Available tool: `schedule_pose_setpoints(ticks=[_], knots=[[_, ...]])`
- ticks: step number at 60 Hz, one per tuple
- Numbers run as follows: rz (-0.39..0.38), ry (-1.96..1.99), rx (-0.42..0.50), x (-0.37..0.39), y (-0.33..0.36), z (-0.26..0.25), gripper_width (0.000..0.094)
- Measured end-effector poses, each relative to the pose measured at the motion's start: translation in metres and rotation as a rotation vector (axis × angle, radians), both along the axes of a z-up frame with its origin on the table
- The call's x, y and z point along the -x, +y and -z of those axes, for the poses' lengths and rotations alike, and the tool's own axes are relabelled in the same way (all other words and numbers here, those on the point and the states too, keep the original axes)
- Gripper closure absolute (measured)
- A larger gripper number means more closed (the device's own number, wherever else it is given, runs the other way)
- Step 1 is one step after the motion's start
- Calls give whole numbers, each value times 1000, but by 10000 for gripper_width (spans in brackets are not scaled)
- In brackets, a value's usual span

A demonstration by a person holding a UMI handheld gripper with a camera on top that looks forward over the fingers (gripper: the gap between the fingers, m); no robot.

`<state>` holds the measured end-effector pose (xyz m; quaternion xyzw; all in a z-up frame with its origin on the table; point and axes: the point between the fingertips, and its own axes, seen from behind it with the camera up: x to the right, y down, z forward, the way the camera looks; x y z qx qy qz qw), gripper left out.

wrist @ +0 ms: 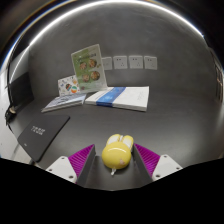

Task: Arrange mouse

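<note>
A yellow mouse (pixel 116 152) lies on the dark grey table (pixel 150 120), between the fingers of my gripper (pixel 115 150). The fingers are open. The right pad (pixel 146 157) sits right at the mouse's side. A narrow dark gap shows between the left pad (pixel 83 158) and the mouse. A short pale tail or cord end (pixel 112 170) sticks out from the mouse's near end.
Beyond the mouse lie a white book with a blue stripe (pixel 120 96) and an open magazine (pixel 64 101). A green-and-white brochure (pixel 88 68) stands upright behind them. A black notebook (pixel 42 135) lies left of the fingers. Papers (pixel 135 62) hang on the back wall.
</note>
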<state>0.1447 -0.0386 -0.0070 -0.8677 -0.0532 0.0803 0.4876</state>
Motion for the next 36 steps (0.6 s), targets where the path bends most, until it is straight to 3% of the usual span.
schedule_pose_setpoints(ticks=[4, 5, 8, 9, 14, 28, 36], knots=[[10, -48, -5, -3, 7, 3, 150], [15, -69, -8, -6, 9, 4, 221], [19, -69, -31, -2, 12, 3, 312], [28, -60, -36, -2, 13, 3, 405], [59, -63, -55, -3, 16, 3, 473], [112, 36, -5, -3, 13, -7, 539], [161, 39, -107, 10, 15, -84, 540]])
